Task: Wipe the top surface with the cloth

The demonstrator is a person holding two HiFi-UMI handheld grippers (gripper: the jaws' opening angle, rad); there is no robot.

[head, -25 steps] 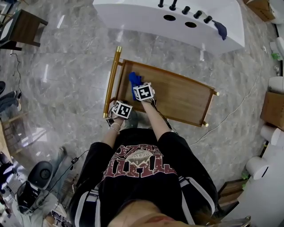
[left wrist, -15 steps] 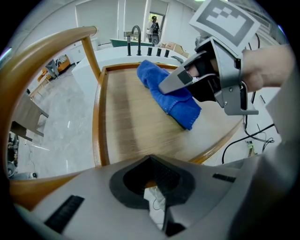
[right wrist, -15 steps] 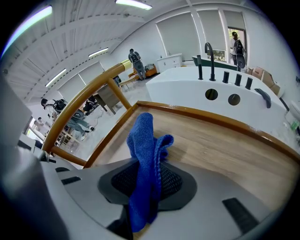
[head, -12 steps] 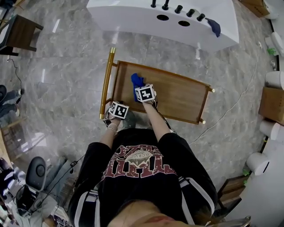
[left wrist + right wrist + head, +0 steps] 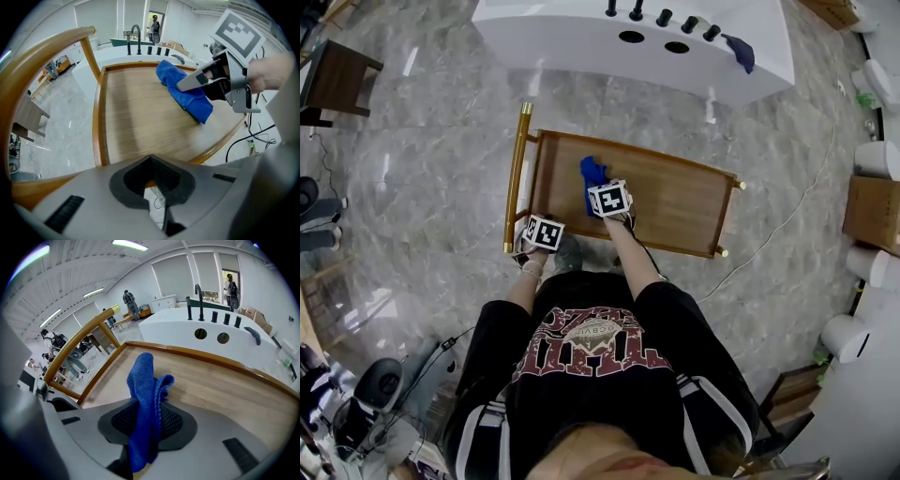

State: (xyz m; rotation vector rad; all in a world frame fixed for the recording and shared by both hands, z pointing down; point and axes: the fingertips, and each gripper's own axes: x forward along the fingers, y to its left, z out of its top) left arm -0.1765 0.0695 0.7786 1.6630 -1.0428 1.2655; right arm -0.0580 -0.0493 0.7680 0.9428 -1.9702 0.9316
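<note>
The right tongs [image 5: 147,425] pinch the blue cloth [image 5: 143,380] on the table [image 5: 675,202] mid-frame to wipe it, while the left tongs [image 5: 152,176] squeeze its lower-left edge, probably to hold it still.

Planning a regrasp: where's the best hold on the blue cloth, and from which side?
Pinch the cloth at its bunched fold, coming from the person's side with jaws across the fold, as the right gripper holds it. The fold stands upright there and the free end lies ahead on the cart top, so that part can wipe.
</note>
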